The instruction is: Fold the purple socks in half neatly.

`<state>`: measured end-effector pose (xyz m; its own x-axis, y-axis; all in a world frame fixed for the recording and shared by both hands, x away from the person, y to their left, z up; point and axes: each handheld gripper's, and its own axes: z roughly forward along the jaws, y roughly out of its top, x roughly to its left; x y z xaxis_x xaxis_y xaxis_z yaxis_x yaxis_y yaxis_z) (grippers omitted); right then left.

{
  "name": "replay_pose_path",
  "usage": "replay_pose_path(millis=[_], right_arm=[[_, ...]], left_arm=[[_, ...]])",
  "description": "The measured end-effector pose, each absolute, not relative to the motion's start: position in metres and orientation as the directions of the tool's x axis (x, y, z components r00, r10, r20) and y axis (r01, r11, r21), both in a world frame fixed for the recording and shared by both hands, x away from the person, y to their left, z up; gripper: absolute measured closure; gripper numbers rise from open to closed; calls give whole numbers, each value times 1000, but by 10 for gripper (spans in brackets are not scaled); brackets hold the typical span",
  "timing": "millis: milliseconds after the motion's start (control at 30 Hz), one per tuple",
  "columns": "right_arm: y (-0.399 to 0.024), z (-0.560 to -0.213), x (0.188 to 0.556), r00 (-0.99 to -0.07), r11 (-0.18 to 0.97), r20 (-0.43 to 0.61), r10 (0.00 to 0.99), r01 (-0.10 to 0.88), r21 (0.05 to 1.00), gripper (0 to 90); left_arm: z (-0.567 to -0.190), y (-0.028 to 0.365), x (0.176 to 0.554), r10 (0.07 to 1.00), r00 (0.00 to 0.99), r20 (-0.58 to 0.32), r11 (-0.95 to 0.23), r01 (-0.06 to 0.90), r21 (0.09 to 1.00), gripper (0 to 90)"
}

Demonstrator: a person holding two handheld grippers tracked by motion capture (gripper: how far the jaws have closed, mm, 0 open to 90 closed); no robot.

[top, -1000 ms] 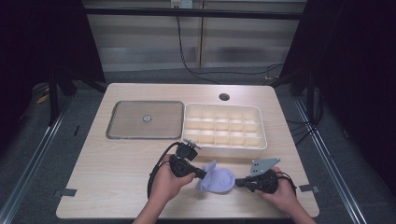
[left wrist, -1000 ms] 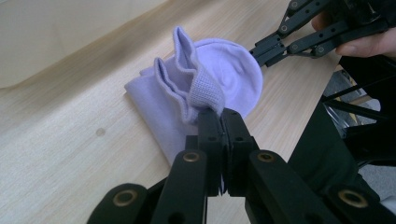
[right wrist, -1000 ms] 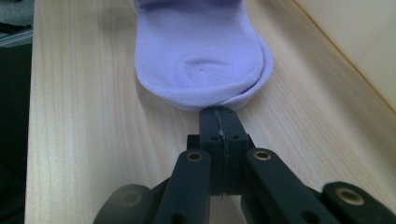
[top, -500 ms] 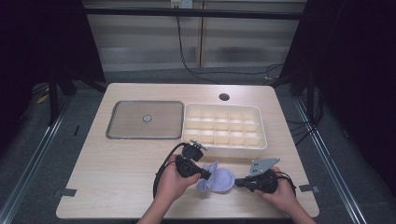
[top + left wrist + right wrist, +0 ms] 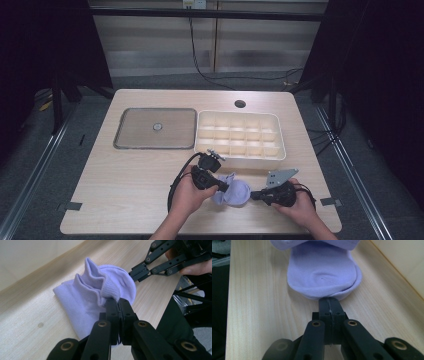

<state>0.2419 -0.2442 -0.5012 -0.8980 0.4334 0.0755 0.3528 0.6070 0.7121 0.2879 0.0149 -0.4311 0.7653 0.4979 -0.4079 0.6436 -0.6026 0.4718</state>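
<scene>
A lilac sock (image 5: 236, 193) lies folded on the wooden table near its front edge. My left gripper (image 5: 223, 186) comes in from the left and is shut on the sock's ribbed cuff (image 5: 110, 288), which stands lifted and bunched over the sock's body. My right gripper (image 5: 253, 195) lies low on the table at the right, its jaws shut on the rounded toe edge (image 5: 329, 296). In the left gripper view my right gripper (image 5: 133, 273) meets the sock's far edge. A hand holds each gripper.
A white box with several compartments (image 5: 280, 136) stands just behind the sock. Left of it lies a flat grey tray (image 5: 135, 131) with a small round knob in the middle. A cable hole (image 5: 240, 104) sits near the table's far edge.
My left gripper has moved a little to the right with the cuff, so the sock looks shorter and more bunched. The right gripper has stayed where it was.
</scene>
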Motion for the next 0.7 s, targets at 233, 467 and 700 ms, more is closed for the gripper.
replay_pose_path(millis=[233, 467, 700], right_arm=[[-244, -501, 242, -897, 607, 74, 435, 353, 712, 900], [-244, -501, 242, -896, 606, 73, 437, 354, 713, 900], [-243, -501, 242, -896, 607, 74, 437, 354, 711, 900]], left_arm=[[-431, 6, 287, 485, 776, -402, -616, 630, 472, 881], [-433, -2, 288, 484, 776, -404, -625, 630, 461, 881], [-431, -8, 288, 474, 788, -392, -637, 615, 466, 881]])
